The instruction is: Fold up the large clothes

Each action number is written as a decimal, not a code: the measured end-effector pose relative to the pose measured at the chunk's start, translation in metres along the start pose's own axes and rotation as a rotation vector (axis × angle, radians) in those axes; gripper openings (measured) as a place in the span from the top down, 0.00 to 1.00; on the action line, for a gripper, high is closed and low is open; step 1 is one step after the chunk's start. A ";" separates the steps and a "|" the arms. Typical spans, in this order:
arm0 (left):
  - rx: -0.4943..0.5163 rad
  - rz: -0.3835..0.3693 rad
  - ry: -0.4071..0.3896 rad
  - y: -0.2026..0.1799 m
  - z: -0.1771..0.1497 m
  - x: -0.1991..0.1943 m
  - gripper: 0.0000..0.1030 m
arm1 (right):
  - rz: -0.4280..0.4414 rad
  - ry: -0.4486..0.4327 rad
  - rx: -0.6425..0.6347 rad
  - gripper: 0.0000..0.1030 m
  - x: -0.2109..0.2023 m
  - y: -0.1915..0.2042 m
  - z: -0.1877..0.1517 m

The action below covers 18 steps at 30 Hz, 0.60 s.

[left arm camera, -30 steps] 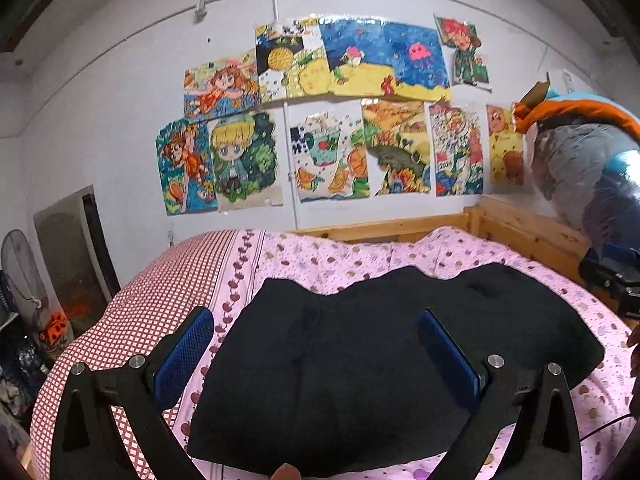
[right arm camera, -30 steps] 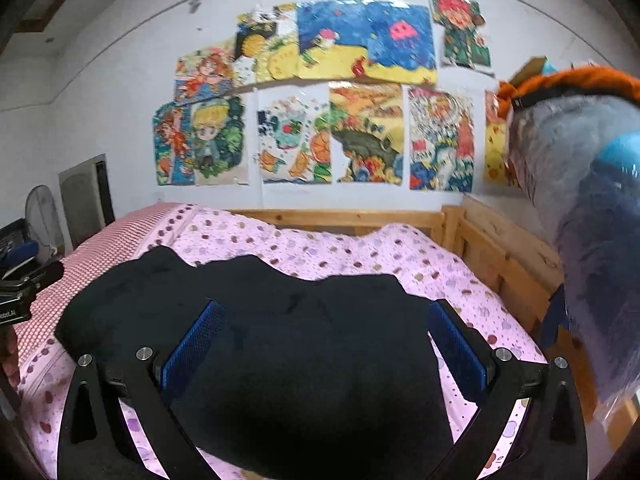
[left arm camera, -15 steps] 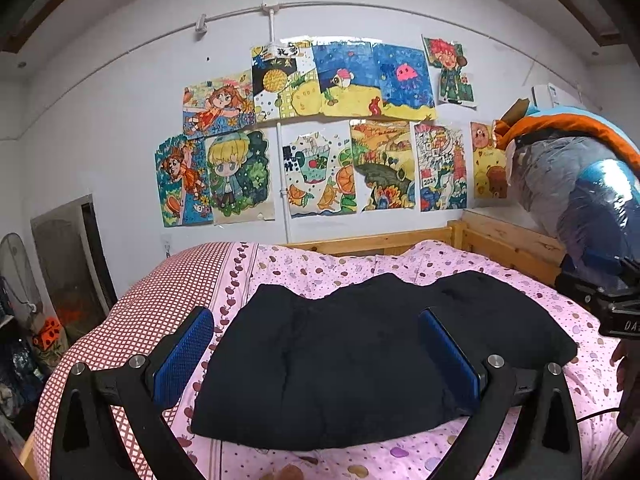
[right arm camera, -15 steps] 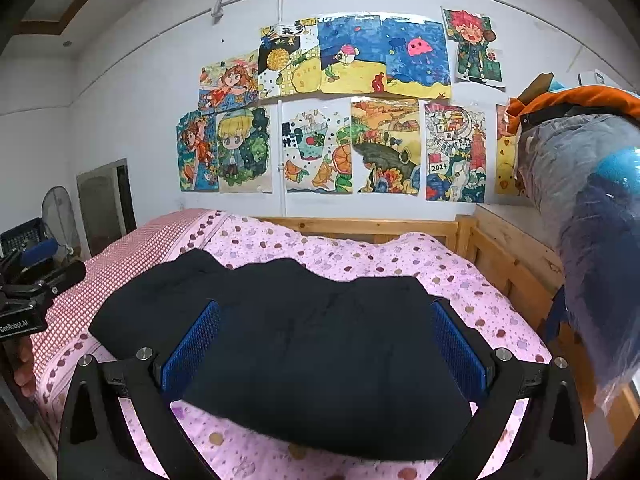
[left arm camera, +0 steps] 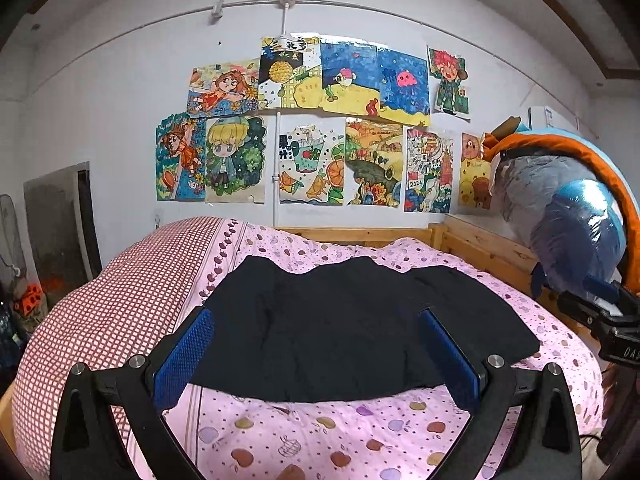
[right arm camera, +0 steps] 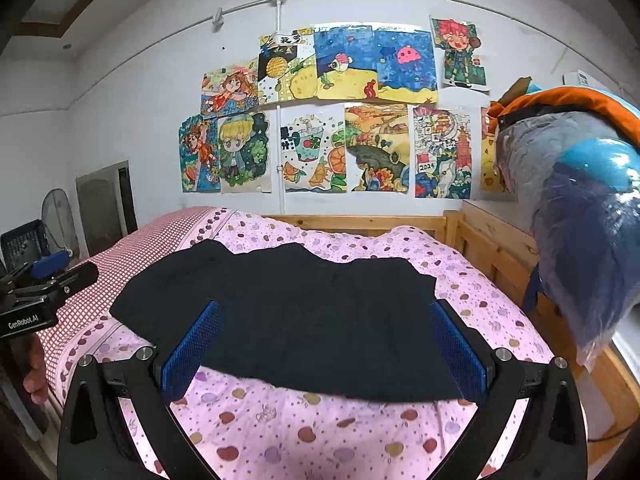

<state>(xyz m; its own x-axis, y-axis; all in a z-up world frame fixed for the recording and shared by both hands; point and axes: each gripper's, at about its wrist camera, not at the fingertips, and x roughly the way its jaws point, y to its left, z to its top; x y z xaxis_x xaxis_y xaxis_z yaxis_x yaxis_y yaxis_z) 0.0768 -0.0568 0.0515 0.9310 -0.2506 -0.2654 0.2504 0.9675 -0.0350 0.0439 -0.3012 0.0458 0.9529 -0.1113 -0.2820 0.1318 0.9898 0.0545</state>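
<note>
A large black garment (left arm camera: 352,320) lies spread flat across the pink dotted bedcover (left arm camera: 320,432); in the right wrist view the black garment (right arm camera: 304,316) fills the middle of the bed. My left gripper (left arm camera: 316,344) hangs open above its near edge, nothing between the blue pads (left arm camera: 182,356). My right gripper (right arm camera: 322,340) is also open and empty, back from the cloth's near hem. Each gripper shows at the other view's edge: the right gripper (left arm camera: 600,320) on the right, the left gripper (right arm camera: 36,292) on the left.
A red checked cover (left arm camera: 108,300) lies on the bed's left side. A wooden bed frame (right arm camera: 492,248) runs along the back and right. Bagged hanging clothes (right arm camera: 580,216) crowd the right. Drawings (left arm camera: 320,128) cover the wall. A fan (right arm camera: 56,216) stands at far left.
Both grippers have pulled back and up from the garment, which now sits farther off with pink bedcover showing in front of it. Both stayed open.
</note>
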 end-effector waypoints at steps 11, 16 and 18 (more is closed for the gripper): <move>0.049 0.024 -0.006 -0.008 -0.017 -0.024 0.00 | -0.017 0.006 -0.011 0.02 -0.026 0.008 -0.013; 0.054 0.014 -0.031 -0.007 -0.019 -0.038 0.00 | -0.017 -0.005 -0.012 0.02 -0.037 0.015 -0.021; 0.063 0.011 -0.042 -0.009 -0.019 -0.043 0.00 | -0.016 -0.008 -0.014 0.02 -0.040 0.017 -0.023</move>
<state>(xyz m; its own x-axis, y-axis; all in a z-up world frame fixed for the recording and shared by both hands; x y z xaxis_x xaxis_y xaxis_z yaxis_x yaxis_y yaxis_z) 0.0294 -0.0538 0.0446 0.9438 -0.2423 -0.2246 0.2551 0.9665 0.0290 0.0013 -0.2773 0.0360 0.9528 -0.1281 -0.2752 0.1437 0.9889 0.0370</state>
